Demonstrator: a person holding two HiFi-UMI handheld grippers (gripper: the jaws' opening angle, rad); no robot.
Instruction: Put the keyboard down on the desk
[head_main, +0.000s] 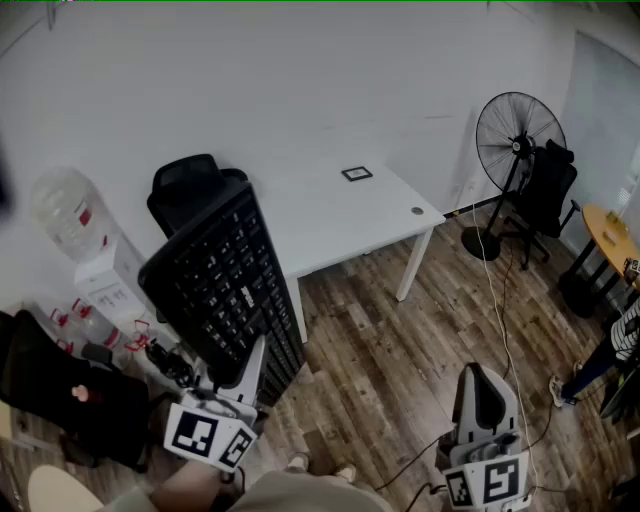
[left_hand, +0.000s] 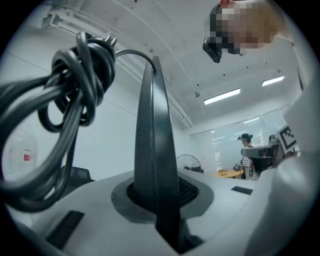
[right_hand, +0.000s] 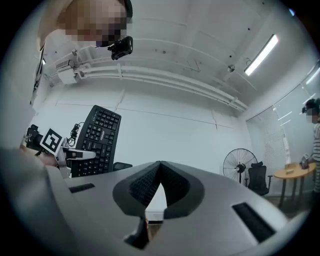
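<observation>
Left of the white rectangular desk, over the wood-plank floor:

Item: one black full-size plastic keyboard, stood on end with its key face toward me, not yet on the desk.

Hold: my left gripper was clenched on the keyboard near its lower end. In the left gripper view the board rose edge-on from between the pads.

Attachment: one dark coiled cable, bundled and hanging beside the upper part of the board.

Spare: my right gripper had its jaw tips closed together with nothing in them, low and well apart from the keyboard.

Handling, as I judged it:
- Light and stiff, a flat slab that would not sag.
- Pinched at one end, it made a long lever and was likely to pivot in the pads.
- The smooth plastic rim was somewhat slippery.
- The keycaps were the fragile part and poor to squeeze.
- The cable bundle could snag on the desk edge.

Best purchase, as I judged it: the bare frame edge, nearer the middle of a long side, with the free end steadied.
</observation>
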